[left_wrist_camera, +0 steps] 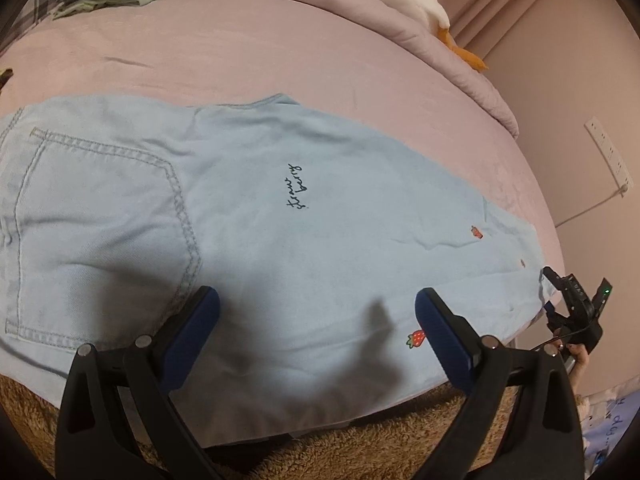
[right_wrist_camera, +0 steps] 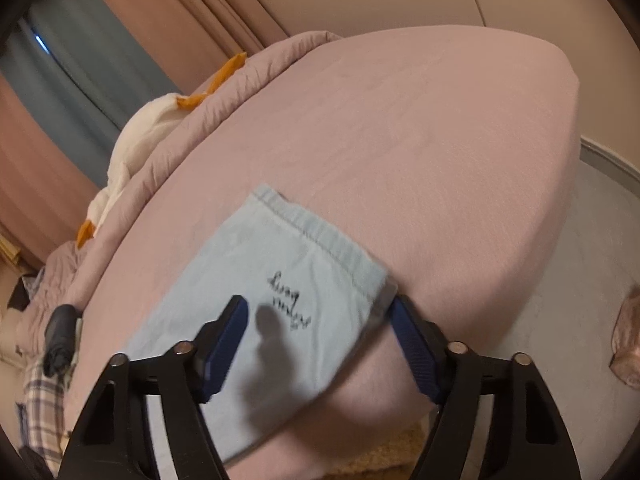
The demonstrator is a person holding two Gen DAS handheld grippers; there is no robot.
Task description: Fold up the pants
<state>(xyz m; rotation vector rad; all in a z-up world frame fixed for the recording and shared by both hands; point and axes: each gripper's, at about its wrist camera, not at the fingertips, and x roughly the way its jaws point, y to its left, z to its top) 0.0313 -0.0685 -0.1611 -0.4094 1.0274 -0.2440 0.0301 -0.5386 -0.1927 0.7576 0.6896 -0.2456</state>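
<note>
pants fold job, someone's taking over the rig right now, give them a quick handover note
Left gripper: open, over the seat and thigh area of the pants, holding nothing.
Right gripper: open, straddling the corner of the leg hem, not clamped on it.
Pants: light blue, lying flat lengthwise along the near edge of the pink bed, back pocket at the left end, hem at the right.
Done: laid out, apparently with one leg stacked on the other.
Left: grip the hem and waist ends, fold lengthwise.
</note>
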